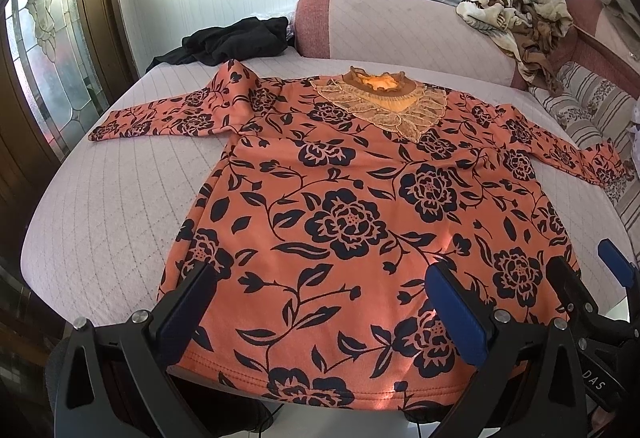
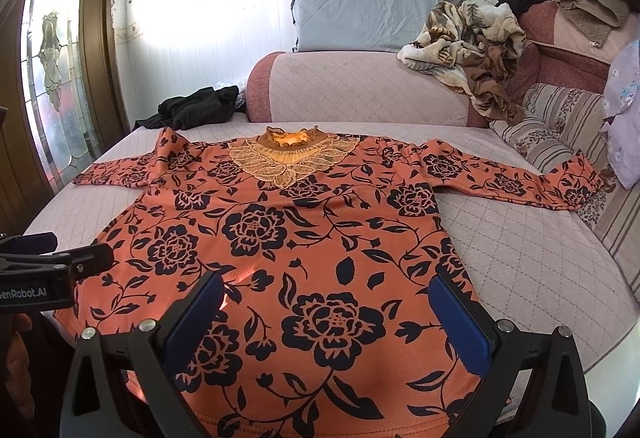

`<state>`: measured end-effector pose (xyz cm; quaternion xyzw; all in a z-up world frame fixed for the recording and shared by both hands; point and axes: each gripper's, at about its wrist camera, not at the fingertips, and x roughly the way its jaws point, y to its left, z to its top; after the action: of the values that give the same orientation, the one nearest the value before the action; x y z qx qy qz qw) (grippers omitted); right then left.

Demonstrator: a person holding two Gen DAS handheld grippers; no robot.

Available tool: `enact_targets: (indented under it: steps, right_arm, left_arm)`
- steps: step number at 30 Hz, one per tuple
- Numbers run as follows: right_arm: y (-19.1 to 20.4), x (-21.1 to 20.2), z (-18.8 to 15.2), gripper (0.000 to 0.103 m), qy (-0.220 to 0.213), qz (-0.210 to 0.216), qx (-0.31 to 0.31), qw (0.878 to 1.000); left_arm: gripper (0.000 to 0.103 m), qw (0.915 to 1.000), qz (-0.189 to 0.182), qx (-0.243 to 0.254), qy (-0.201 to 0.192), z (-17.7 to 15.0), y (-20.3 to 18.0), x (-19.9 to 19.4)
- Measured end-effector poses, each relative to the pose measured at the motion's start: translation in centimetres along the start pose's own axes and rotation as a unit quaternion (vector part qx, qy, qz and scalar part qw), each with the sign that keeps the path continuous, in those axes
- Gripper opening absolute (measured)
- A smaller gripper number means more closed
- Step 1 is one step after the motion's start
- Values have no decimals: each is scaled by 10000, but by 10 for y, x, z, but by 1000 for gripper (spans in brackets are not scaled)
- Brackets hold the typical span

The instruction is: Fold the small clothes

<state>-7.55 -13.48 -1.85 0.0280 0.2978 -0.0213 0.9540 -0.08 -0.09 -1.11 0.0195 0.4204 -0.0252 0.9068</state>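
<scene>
An orange top with dark flowers (image 1: 340, 206) (image 2: 280, 238) lies flat, front up, on the bed, sleeves spread left and right, lace collar (image 1: 380, 98) (image 2: 292, 154) at the far end. My left gripper (image 1: 324, 278) hovers open over the hem's left half, nothing between its blue pads. My right gripper (image 2: 324, 286) stands open over the hem's right half; in the left wrist view it shows at the lower right (image 1: 580, 258). At the left edge of the right wrist view the left gripper (image 2: 60, 262) appears from the side.
The pink quilted bed cover (image 1: 112, 206) (image 2: 540, 258) runs to a bolster (image 2: 360, 86) at the back. A black garment (image 1: 236, 42) lies at the far left, a crumpled floral blanket (image 2: 468, 38) on the bolster's right, a striped pillow (image 2: 560, 118) beside it. A glass door (image 1: 52, 50) stands left.
</scene>
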Motion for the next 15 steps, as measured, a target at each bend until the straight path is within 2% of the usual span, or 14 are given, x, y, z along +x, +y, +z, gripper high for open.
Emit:
enact_targets:
  steps: [15]
  right_arm:
    - [-1, -1, 1, 103, -29, -9, 11, 10000]
  left_arm:
    - [103, 10000, -9, 12, 6, -1, 0, 1]
